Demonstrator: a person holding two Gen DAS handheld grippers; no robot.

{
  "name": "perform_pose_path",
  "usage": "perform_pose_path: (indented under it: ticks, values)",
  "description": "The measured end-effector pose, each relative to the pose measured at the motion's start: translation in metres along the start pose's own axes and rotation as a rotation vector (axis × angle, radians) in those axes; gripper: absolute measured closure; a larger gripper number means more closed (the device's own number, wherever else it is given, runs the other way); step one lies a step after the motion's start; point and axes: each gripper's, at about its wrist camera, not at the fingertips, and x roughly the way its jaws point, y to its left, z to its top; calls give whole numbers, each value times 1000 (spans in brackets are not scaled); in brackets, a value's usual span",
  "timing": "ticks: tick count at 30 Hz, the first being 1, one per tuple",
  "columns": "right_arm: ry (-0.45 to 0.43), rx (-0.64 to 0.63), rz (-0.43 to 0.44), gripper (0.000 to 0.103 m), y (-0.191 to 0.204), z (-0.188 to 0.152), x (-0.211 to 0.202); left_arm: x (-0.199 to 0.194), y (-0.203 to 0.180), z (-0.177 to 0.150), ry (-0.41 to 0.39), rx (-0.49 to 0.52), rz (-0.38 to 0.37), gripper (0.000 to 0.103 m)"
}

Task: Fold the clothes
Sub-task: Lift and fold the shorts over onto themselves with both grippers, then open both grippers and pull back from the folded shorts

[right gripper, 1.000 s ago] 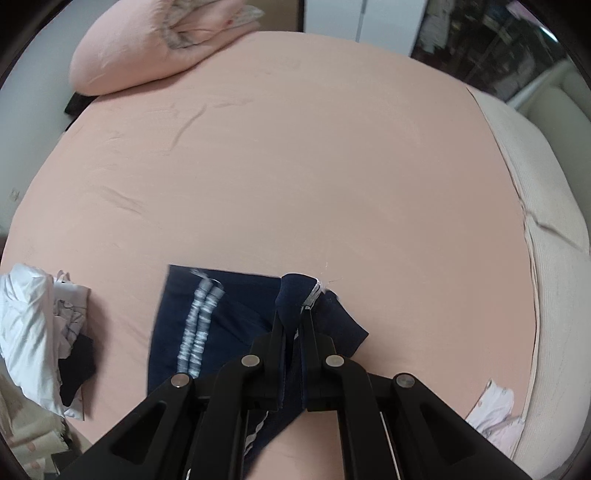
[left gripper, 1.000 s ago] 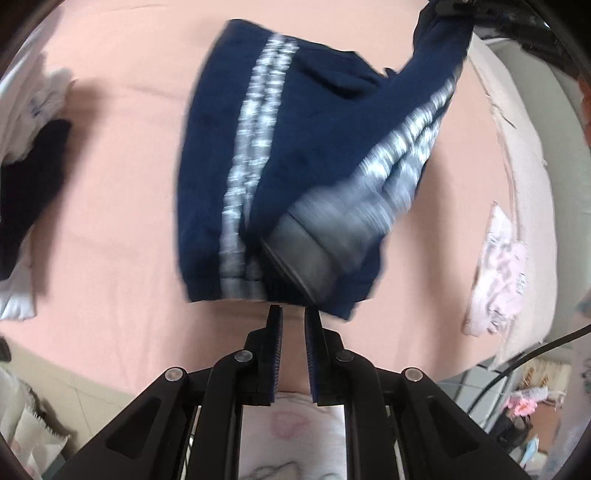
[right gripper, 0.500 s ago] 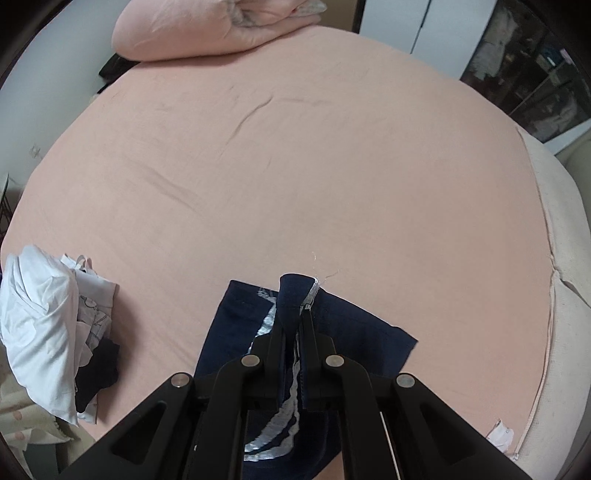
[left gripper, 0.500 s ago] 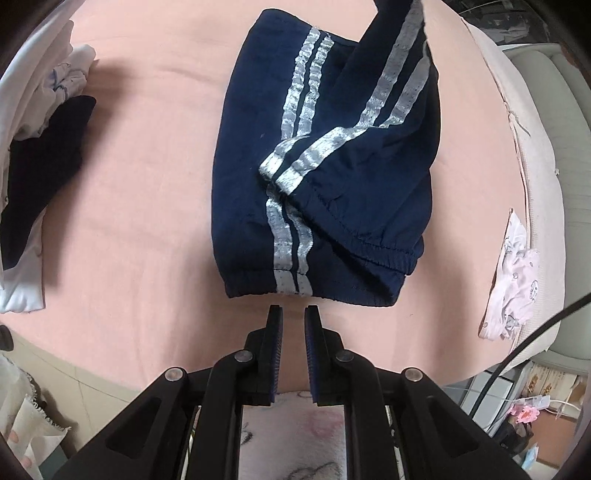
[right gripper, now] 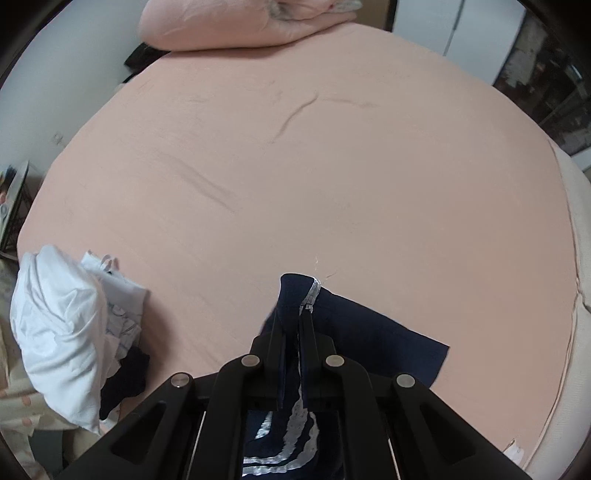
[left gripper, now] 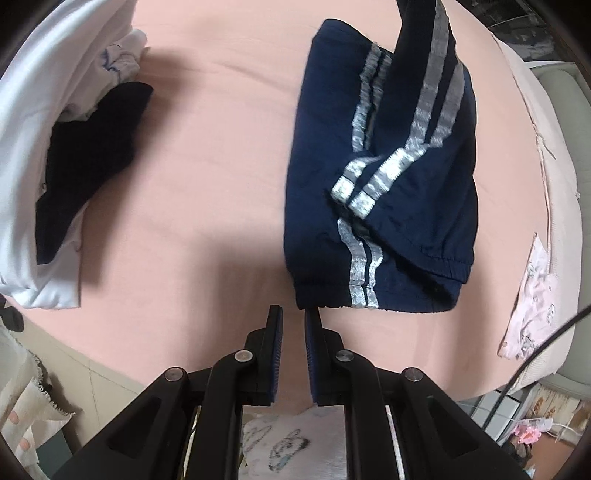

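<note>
Navy shorts with silver side stripes [left gripper: 384, 177] lie partly folded on the pink bed sheet [left gripper: 207, 177]. One striped part rises off the top edge of the left wrist view. My left gripper [left gripper: 293, 314] is empty, its jaws a narrow gap apart, just short of the shorts' near waistband corner. My right gripper [right gripper: 298, 314] is shut on a raised fold of the shorts [right gripper: 299, 291], with more navy cloth [right gripper: 376, 347] lying below it.
A heap of white and dark clothes [left gripper: 55, 147] lies at the bed's left edge and shows in the right wrist view [right gripper: 70, 332]. A pale pink garment [left gripper: 532, 295] hangs at the right edge. A pink duvet [right gripper: 236, 22] is at the far end.
The left gripper has moved left, so the shorts sit further right in its view. The right gripper has carried its held fold along, and the striped part has shifted over the shorts.
</note>
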Motion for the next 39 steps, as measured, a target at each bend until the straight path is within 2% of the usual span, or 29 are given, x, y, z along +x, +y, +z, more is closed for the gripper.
perform_pose_path:
  ticks: [2,4,5,6,7,8,9,10,13,17,25,30,32,35,37,39]
  values:
    - [20,-33,8,96,6,-1,-1,0,-1,1,5,11,12,92]
    - [17,-58,1,74,10,-5,-4,0,-3,2,11,30,2,92]
    - [9,-70,0,51,11,-8,-8,-1,-4,3,13,42,-9,89]
    - [-12,-76,-1,34,10,-10,-15,-3,-3,2,9,51,-21,79]
    - [-39,-79,-1,30,6,-13,-23,-6,-2,2,4,57,-33,70]
    - [-64,-81,1,28,3,-17,-31,-8,-1,2,-2,64,-45,44]
    - [-89,-78,3,28,-1,-22,-41,-11,0,1,-7,71,-58,27]
    - [-109,-65,3,27,-6,-29,-48,-14,2,1,-13,71,-73,24]
    - [-160,-18,2,27,-22,-48,-70,-24,5,0,-27,82,-105,24]
    - [-214,64,-14,27,-40,-86,-87,-42,0,-2,-82,139,-62,24]
    - [-220,176,-53,27,-60,-161,-98,-76,-24,-8,-187,270,7,24]
    - [-224,146,-98,27,-49,-192,-93,-96,-39,-12,-253,351,50,24]
    - [-223,145,-111,27,-46,-203,-91,-91,-62,-15,-264,373,60,24]
    - [-221,155,-102,27,-44,-220,-88,-82,-76,-13,-289,416,79,24]
    - [-217,171,-99,27,-45,-229,-86,-53,-78,13,-291,436,78,24]
    - [-214,188,-93,27,-46,-238,-83,-46,-74,22,-293,449,72,24]
